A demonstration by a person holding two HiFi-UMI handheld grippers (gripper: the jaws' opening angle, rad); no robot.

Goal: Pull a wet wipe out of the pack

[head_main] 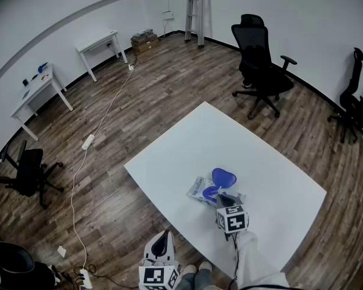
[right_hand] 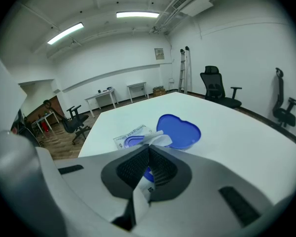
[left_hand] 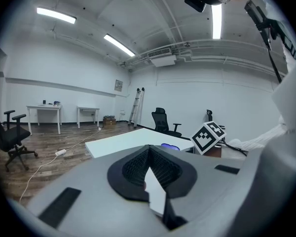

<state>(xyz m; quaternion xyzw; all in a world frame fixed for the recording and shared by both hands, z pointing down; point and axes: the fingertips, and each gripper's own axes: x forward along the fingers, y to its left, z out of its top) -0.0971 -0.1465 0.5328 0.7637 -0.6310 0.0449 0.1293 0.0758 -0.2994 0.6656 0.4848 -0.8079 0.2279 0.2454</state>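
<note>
A wet wipe pack [head_main: 198, 190] lies near the front of the white table [head_main: 230, 138], its blue heart-shaped lid [head_main: 224, 177] flipped open. My right gripper [head_main: 220, 199] reaches down to the pack's opening. In the right gripper view the pack [right_hand: 130, 134] and lid [right_hand: 180, 130] lie just ahead, and a white wet wipe [right_hand: 159, 139] sticks up from the blue opening right at the tips of my right gripper [right_hand: 149, 151], which is shut on it. My left gripper [head_main: 164, 237] hangs off the table's front edge, shut [left_hand: 148, 154] and holding nothing.
A black office chair [head_main: 260, 65] stands beyond the table's far side, another [head_main: 354, 98] at the right wall. Two white desks [head_main: 45, 86] and a ladder [head_main: 196, 8] line the far walls. A white cable with a power strip [head_main: 88, 142] runs across the wooden floor at left.
</note>
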